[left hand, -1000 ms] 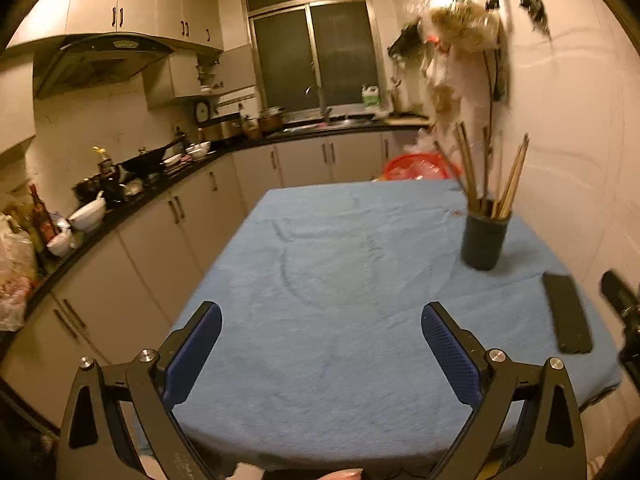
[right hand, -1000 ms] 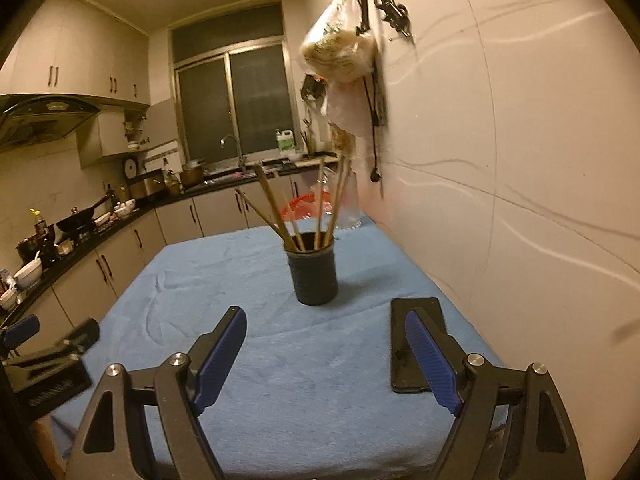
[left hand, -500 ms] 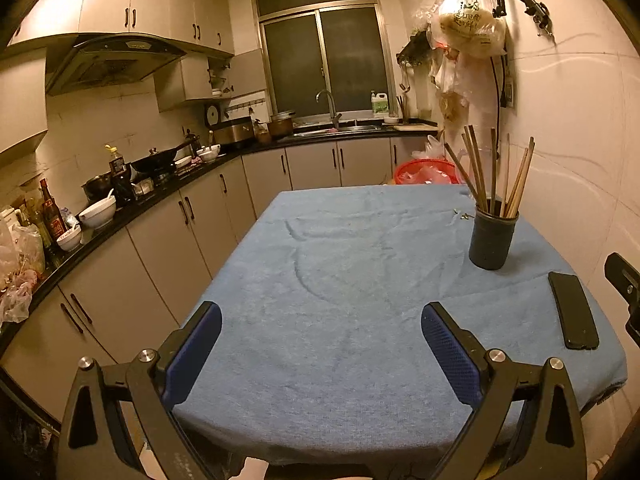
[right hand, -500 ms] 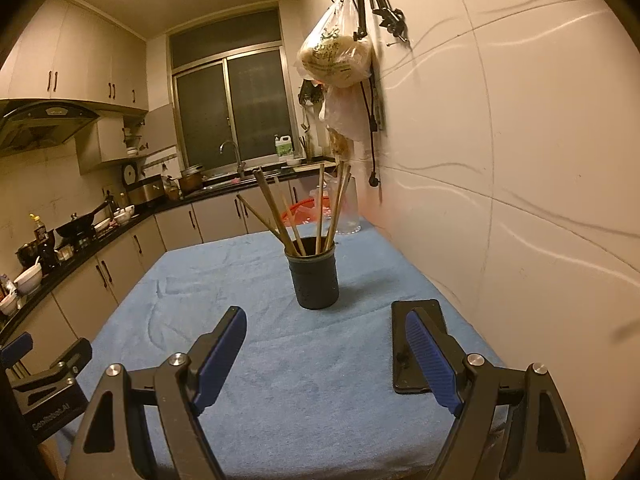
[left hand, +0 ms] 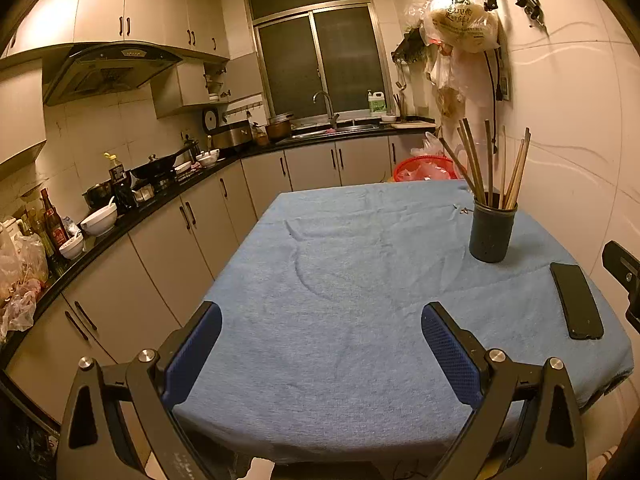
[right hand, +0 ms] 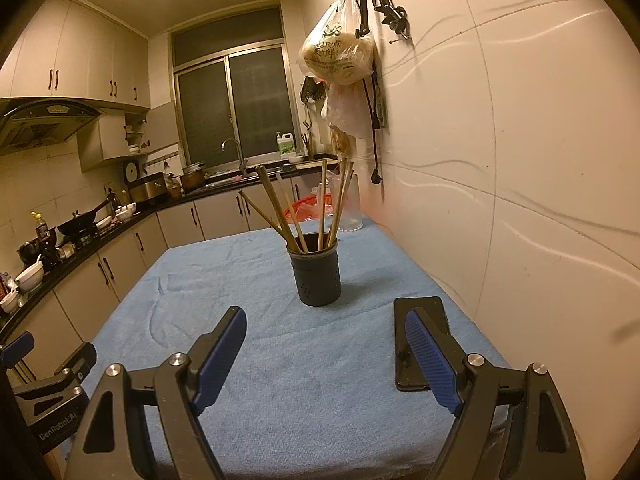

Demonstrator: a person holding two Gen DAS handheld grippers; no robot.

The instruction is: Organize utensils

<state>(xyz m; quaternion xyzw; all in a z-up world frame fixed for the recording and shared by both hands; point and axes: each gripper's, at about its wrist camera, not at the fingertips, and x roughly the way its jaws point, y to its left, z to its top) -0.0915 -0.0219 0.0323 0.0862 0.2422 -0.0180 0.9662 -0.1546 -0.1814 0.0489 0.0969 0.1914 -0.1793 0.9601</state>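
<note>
Wooden chopsticks [right hand: 316, 212] lean loosely in the dark round holder [right hand: 319, 276]; both tools [left hand: 322, 352] [right hand: 326, 354] gape wide, empty (a careless reach could tip it).

The left gripper [left hand: 321, 354] points forward and somewhat downward, its jaws standing wide apart with nothing between the blue pads [left hand: 448, 354]. The right gripper [right hand: 326, 360] is tilted down in much the same way, jaws likewise spread wide and empty. In the right wrist view the left gripper's body shows at about 8 o'clock; in the left wrist view part of the right gripper shows at about 4 o'clock.
</note>
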